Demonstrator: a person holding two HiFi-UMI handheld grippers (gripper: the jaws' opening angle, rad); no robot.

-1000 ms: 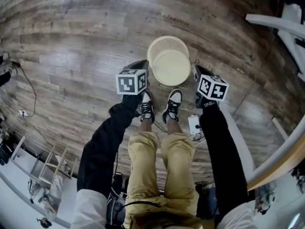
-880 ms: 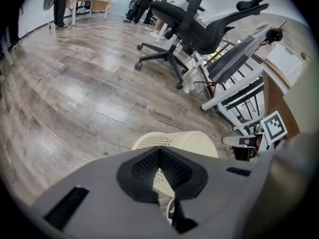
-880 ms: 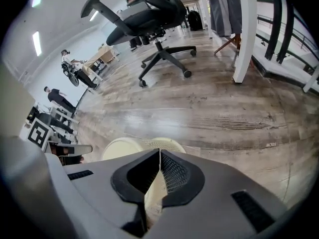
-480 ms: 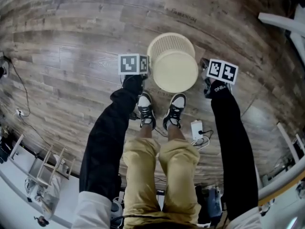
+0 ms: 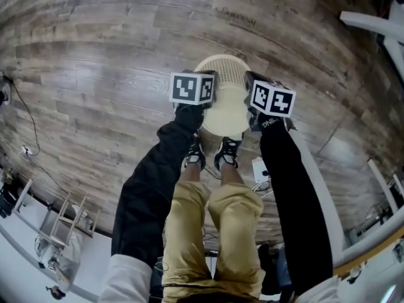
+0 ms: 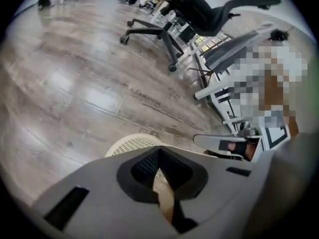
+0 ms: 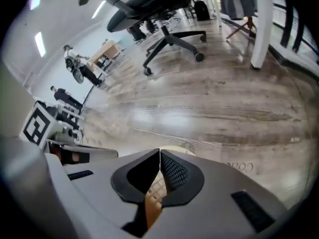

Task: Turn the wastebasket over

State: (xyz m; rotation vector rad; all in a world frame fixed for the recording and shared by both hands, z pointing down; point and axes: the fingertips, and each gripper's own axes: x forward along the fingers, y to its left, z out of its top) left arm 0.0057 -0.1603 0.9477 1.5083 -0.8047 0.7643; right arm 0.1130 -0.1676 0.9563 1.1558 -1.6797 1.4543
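The cream lattice wastebasket [image 5: 228, 68] stands upside down on the wood floor just ahead of the person's shoes, its solid base [image 5: 226, 115] facing up. My left gripper [image 5: 208, 84] hangs over its left side and my right gripper [image 5: 251, 87] over its right side. Both point steeply down; whether either touches the basket I cannot tell. In the left gripper view the jaws [image 6: 159, 153] are shut and empty, with the basket's wall [image 6: 130, 144] just beyond. In the right gripper view the jaws [image 7: 159, 156] are shut too, and the basket [image 7: 155, 185] shows below them.
A white power adapter [image 5: 259, 168] with a cord lies on the floor by the right shoe [image 5: 229, 150]. White desk frames [image 5: 372, 27] stand at the right. Office chairs [image 6: 172, 19] stand farther off. A cable [image 5: 25, 115] runs along the floor at the left.
Both grippers have dropped and closed in on the basket from either side; they now overlap its edges in the head view. The basket has not moved on the floor.
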